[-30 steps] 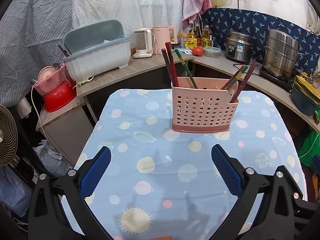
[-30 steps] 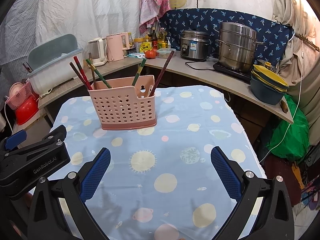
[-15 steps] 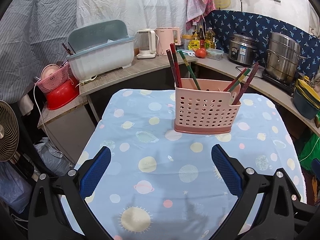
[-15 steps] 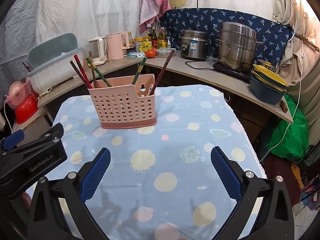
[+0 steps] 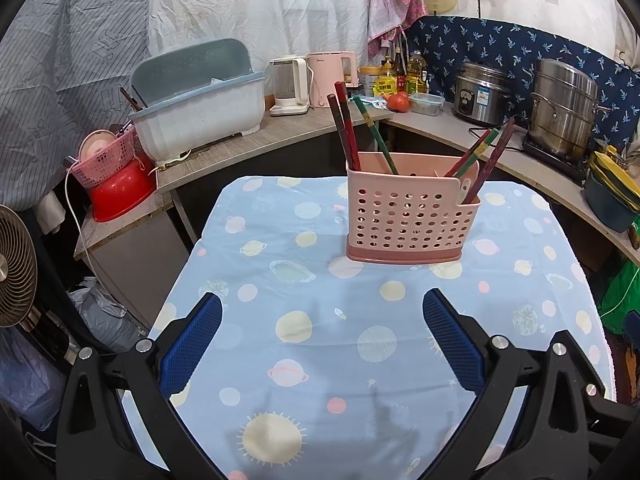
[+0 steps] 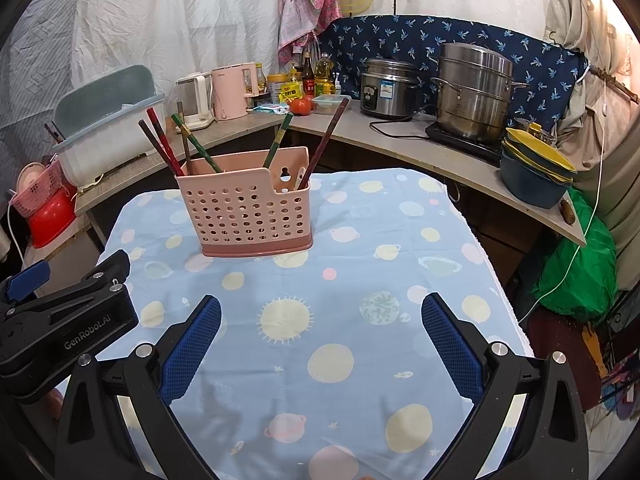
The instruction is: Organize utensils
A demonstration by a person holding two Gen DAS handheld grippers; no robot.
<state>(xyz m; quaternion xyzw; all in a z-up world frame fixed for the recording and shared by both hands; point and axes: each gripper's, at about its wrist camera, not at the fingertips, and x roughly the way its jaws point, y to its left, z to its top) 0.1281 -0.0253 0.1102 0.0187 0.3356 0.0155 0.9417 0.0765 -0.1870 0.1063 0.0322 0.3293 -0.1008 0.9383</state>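
Here, your left gripper (image 5: 322, 330) and right gripper (image 6: 320, 330) both hover with jaws spread wide, holding nothing, over the near part of the tablecloth (image 5: 304, 364). The pink basket (image 5: 408, 216) stands upright farther off, chopsticks (image 5: 346, 128) leaning inside at both ends.

A perforated utensil caddy (image 5: 412, 216) stands on the table (image 5: 304, 320), toward its far end. Chopsticks (image 5: 346, 128) lean in its left compartment, more chopsticks (image 5: 494, 156) in its right, beside what may be a spoon. Behind the table runs a curved counter (image 6: 440, 152). On it, from left: a dish-drainer box (image 5: 200, 104), two kettles (image 5: 294, 86), bottles (image 6: 316, 76), a tomato (image 6: 301, 106), a rice cooker (image 6: 390, 88), a steamer pot (image 6: 474, 92), then stacked bowls (image 6: 536, 168) at the right end.
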